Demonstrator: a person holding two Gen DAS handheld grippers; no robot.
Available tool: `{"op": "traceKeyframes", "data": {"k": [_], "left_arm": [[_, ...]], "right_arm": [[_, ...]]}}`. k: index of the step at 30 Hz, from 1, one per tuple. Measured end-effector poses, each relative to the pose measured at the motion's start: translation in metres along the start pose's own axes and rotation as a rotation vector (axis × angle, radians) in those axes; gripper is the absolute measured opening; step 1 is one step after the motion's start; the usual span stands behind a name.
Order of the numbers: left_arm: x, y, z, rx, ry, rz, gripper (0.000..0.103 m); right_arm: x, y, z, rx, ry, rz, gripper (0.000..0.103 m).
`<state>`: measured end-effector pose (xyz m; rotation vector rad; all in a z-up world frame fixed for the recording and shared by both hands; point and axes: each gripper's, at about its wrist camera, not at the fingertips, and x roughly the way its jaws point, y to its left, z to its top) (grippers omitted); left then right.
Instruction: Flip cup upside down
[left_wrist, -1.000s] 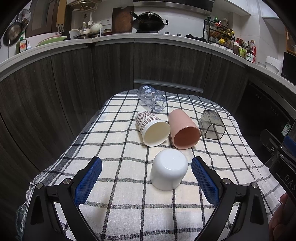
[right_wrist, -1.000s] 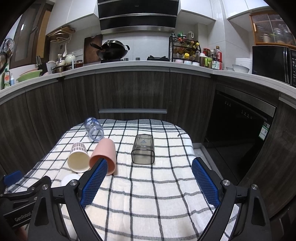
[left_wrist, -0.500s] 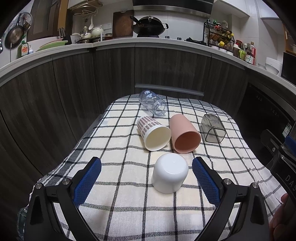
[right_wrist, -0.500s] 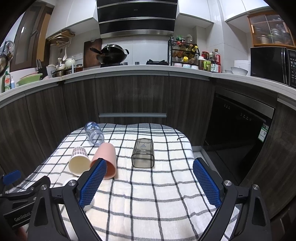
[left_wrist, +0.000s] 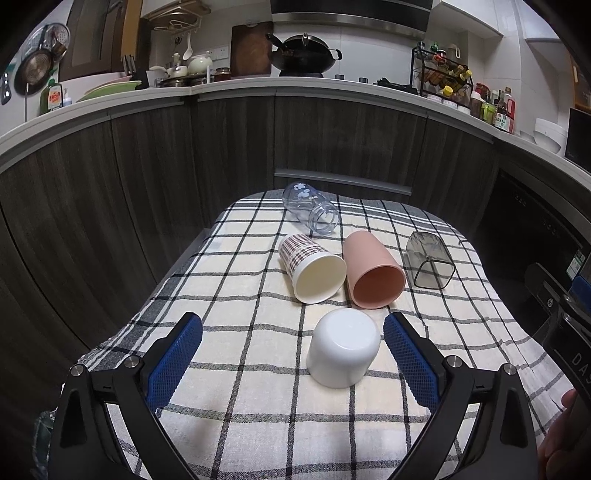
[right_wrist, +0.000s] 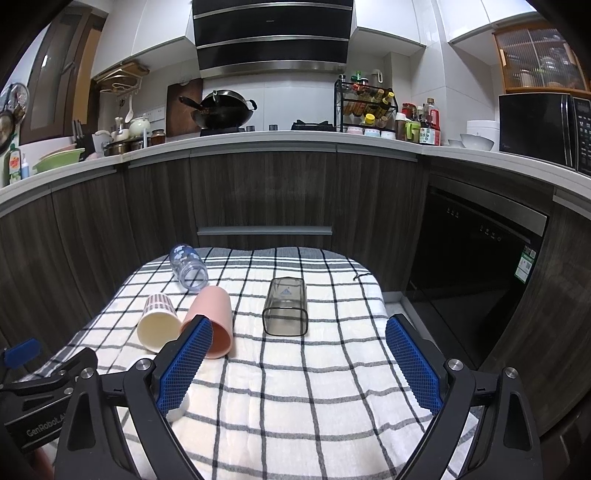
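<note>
White and glossy, the round plastic cup (left_wrist: 343, 347) stands upside down, base up, on the black-and-cream checked cloth (left_wrist: 236, 295) that covers the desk. It sits between the blue-padded fingers of the left hand-held gripper (left_wrist: 293, 354), nearer the right-side finger; the jaws stand wide apart and touch nothing. Just beyond it lie four more vessels on their sides. A plaid-patterned paper cup with a cream inside (left_wrist: 312, 267) and a smooth pink plastic cup (left_wrist: 371, 273) lie side by side, touching, their mouths toward the camera. Behind them a clear glass bottle with white printed motifs (left_wrist: 310, 212) lies with its open neck pointing toward the pair. A smoky grey transparent square cup (left_wrist: 428, 264) lies apart on the right of the pink one.

The right hand-held gripper (right_wrist: 299, 363) hovers over bare cloth nearer the desk's right edge, its fingers also spread wide and holding nothing. In its view the grey square cup (right_wrist: 285, 312) lies ahead between the fingers.
</note>
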<state>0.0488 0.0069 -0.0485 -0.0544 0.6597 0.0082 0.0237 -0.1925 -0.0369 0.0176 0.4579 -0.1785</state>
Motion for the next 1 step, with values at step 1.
{"op": "traceKeyframes", "data": {"k": [1], "left_arm": [[0.0004,0.0002,0.0002,0.0,0.001,0.001,0.1]], "right_arm": [[-0.0001,-0.0001,0.0002,0.001,0.0,0.0,0.095]]}}
